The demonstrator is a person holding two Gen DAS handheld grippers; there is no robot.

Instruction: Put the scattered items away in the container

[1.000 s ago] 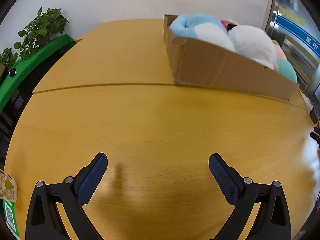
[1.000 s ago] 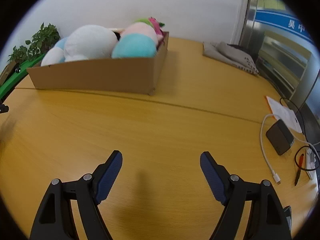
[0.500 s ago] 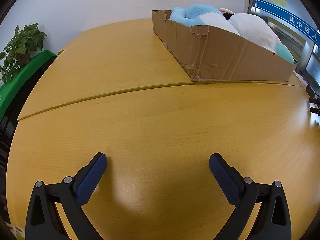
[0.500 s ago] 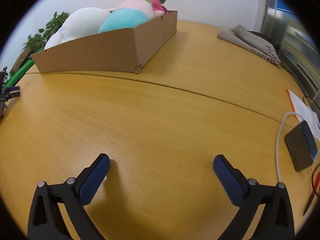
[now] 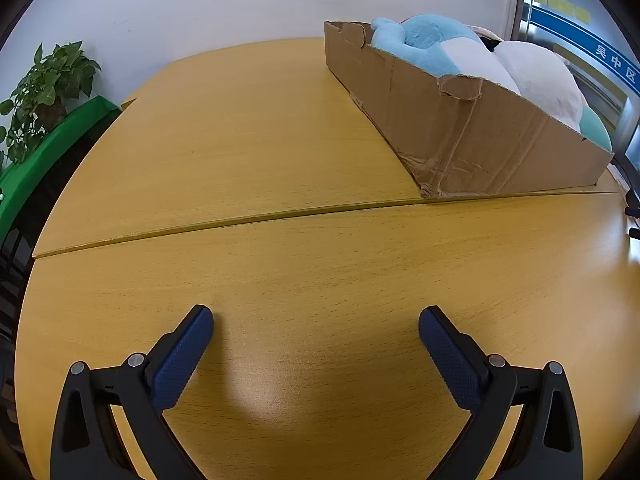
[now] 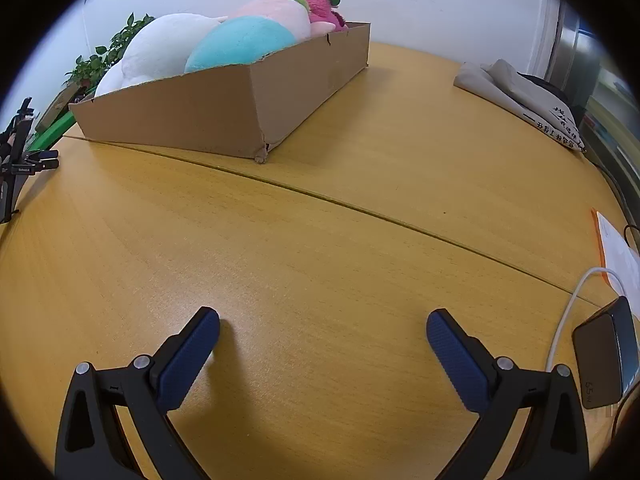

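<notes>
A long cardboard box [image 5: 472,132] stands on the yellow wooden table [image 5: 260,152], at the upper right of the left wrist view and the upper left of the right wrist view [image 6: 224,100]. It holds several plush toys: a blue one [image 5: 432,40], a white one [image 5: 540,80], a teal one [image 6: 240,42], a pink-and-white one [image 6: 276,10] and a magenta one [image 6: 322,10]. My left gripper [image 5: 316,322] is open and empty, low over the table. My right gripper [image 6: 323,326] is open and empty, low over the table.
A potted plant [image 5: 44,88] on a green ledge [image 5: 44,152] stands left of the table. A grey cloth bag [image 6: 520,96] lies at the far right. A power bank [image 6: 604,360] with a white cable [image 6: 568,312] and papers [image 6: 620,256] lie at the right edge.
Both grippers have dropped lower and closer to the table. The left view swung left, the right view swung right, so the box sits more to each side. Both stay open.
</notes>
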